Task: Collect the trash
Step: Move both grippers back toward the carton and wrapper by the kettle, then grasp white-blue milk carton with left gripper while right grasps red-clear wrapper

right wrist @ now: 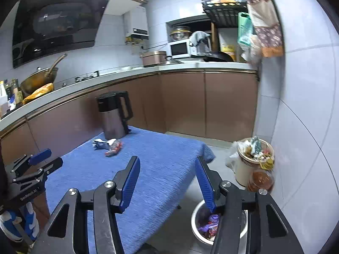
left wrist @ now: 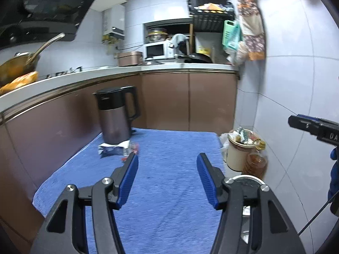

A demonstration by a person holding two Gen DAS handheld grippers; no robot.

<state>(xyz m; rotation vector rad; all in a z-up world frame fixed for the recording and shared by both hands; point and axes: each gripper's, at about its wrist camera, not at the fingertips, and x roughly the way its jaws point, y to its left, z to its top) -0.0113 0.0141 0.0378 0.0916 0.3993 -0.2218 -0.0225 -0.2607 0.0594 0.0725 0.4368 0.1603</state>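
Two crumpled wrappers lie on the blue table cloth (left wrist: 169,169) at the foot of a dark kettle (left wrist: 115,114): a white and dark blue wrapper (left wrist: 112,149) and a red wrapper (right wrist: 113,148) beside it. My left gripper (left wrist: 167,160) is open and empty above the cloth, short of the wrappers. My right gripper (right wrist: 167,163) is open and empty over the table's right edge. Below it on the floor stands a metal bowl (right wrist: 198,218) holding purple and red wrappers. The left gripper also shows in the right wrist view (right wrist: 45,158).
A cream bin (right wrist: 245,167) overflowing with rubbish stands against the tiled wall on the right, with an amber jar (right wrist: 261,180) in front of it. Brown cabinets and a white counter (left wrist: 118,72) run behind the table, bearing a wok, rice cooker and microwave.
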